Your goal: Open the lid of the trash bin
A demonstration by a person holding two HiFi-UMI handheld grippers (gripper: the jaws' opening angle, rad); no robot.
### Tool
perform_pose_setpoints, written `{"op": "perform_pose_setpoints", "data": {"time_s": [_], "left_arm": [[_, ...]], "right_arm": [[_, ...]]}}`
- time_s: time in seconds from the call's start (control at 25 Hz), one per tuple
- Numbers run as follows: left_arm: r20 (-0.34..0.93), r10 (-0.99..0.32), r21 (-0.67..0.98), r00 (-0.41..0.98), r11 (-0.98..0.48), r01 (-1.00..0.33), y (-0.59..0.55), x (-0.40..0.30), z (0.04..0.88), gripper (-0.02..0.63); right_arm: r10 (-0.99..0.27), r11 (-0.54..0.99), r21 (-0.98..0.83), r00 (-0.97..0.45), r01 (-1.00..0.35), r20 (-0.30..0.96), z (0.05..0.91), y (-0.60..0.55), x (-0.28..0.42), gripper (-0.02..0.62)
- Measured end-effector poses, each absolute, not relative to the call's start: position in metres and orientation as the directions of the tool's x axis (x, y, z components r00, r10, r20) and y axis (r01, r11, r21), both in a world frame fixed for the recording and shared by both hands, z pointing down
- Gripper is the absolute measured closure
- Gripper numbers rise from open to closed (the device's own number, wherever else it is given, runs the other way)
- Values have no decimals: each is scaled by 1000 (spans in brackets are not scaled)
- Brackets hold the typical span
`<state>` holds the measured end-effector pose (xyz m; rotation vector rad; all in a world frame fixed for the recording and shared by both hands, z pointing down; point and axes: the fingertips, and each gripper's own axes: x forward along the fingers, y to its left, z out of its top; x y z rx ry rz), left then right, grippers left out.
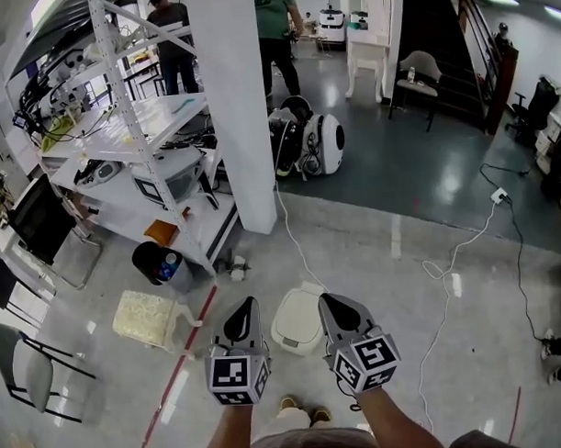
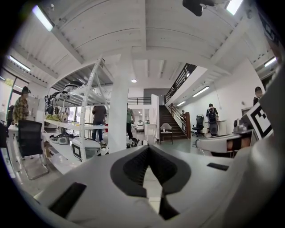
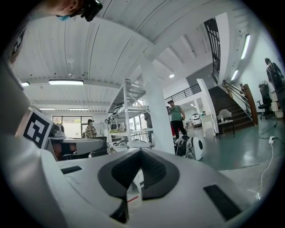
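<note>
Bin (image 1: pixel 298 323): white, lid down, on the floor (image 1: pixel 402 288), seen between the two tongs' tips in the head view.
Left tongs (image 1: pixel 250 305): jaws together, nothing between them, held left of the bin.
Right tongs (image 1: pixel 325 300): jaws together, empty, at the bin's right edge.

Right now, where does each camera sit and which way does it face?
Head view: on the person's head, facing steeply down at the closed trash bin; forearms, left claw and right claw show.
Left gripper view: on the left claw, facing level toward the white pillar; its shut jaws show.
Right gripper view: on the right claw, facing level toward that pillar; its shut jaws show.
Shared: both gripper views show pillar and stairs, not the bin.
</note>
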<state>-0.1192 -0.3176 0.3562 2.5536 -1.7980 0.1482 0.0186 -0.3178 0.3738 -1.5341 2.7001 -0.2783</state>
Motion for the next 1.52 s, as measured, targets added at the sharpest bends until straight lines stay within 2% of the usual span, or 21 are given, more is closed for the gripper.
{"op": "perform_pose_setpoints", "data": {"time_s": [0.56, 0.84, 1.16, 1.52], "left_arm": [[118, -915, -1, 385, -388, -922, -359, -114, 393, 618], [152, -911, 34, 383, -382, -923, -371, -117, 444, 618], [212, -894, 58, 395, -392, -918, -364, -113, 523, 618], [279, -861, 48, 426, -430, -902, -394, -98, 550, 618]], "right_arm": [[-859, 493, -165, -508, -854, 66, 401, -347, 28, 563], [-868, 475, -149, -489, -867, 82, 429, -364, 35, 563], [-866, 456, -178, -481, -872, 137, 500, -363, 34, 563], [-852, 458, -197, -491, -867, 180, 526, -361, 31, 563]]}}
